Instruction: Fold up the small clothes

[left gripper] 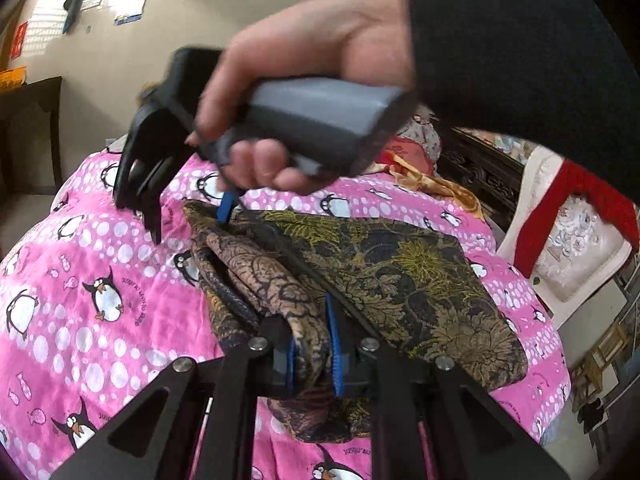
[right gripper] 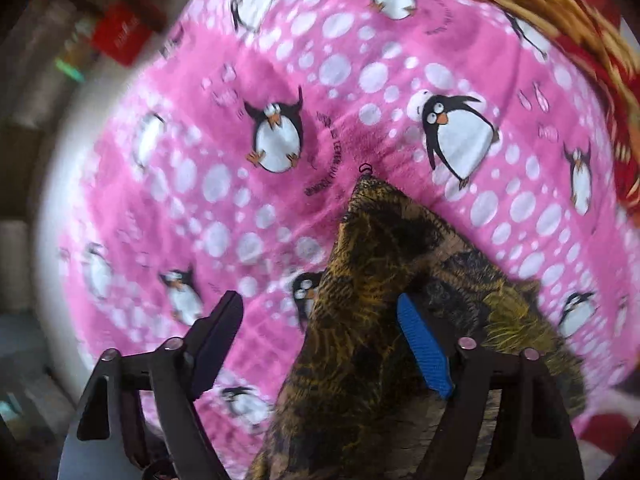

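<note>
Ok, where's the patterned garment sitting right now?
The patterned garment lies on the pink penguin blanket, centre of the left wrist view, its near edge pinched in the left gripper; the open right gripper straddles its far corner.

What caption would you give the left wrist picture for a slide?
Left gripper pinches a bunched patterned garment on the pink penguin blanket; the right gripper hovers beyond.

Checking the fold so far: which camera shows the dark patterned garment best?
The left wrist view: the dark patterned garment lies nearly whole on the pink penguin blanket. The right wrist view shows only a blurred corner.
</note>
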### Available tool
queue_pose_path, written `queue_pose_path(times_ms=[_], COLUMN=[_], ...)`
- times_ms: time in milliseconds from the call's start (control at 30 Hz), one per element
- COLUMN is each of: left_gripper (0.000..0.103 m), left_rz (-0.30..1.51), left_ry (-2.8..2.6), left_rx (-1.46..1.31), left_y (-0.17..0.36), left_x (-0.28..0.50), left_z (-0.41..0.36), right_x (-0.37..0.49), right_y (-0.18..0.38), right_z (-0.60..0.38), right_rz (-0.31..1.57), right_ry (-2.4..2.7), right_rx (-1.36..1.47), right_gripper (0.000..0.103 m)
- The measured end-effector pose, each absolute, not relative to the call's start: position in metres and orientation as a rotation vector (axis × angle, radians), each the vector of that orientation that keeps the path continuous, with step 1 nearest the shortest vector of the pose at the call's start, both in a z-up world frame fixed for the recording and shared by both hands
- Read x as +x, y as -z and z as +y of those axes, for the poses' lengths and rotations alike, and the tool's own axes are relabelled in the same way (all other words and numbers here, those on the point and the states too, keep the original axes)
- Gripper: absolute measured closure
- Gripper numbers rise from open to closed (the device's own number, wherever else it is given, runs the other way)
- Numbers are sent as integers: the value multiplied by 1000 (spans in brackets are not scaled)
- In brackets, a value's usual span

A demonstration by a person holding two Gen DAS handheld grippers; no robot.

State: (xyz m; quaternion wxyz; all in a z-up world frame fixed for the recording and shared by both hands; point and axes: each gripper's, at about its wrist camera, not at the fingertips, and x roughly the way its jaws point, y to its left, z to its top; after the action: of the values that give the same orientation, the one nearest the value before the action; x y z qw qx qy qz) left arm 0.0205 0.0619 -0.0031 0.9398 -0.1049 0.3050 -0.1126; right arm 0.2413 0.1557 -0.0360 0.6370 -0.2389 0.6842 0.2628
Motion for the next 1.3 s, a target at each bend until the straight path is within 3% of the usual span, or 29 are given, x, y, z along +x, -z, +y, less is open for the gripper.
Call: queue_pose_path(times_ms=[200,333,467,833,1300], left_gripper=[91,91,92,95,96], left_rz=[624,623,606,641,737], left_ry=[282,303,329,464,568], left_rx=[-230,-230,-242,-207,-94], left_y=[1,-2,-7,-6,7], left_x=[16,13,8,1,10], left_z=[52,47,44,-18,-115], right_x=[237,244,256,269,266], right_y=[49,45,19,-41,-13], right_z=[169,154,119,-33,-149], right_rz=[1536,1522,1477,1407,1385], right_ry=[-492,-455,-468,-453,-477], right_rx=[-715,-725,-641,-439,-287], right_gripper=[43,73,92,94,94])
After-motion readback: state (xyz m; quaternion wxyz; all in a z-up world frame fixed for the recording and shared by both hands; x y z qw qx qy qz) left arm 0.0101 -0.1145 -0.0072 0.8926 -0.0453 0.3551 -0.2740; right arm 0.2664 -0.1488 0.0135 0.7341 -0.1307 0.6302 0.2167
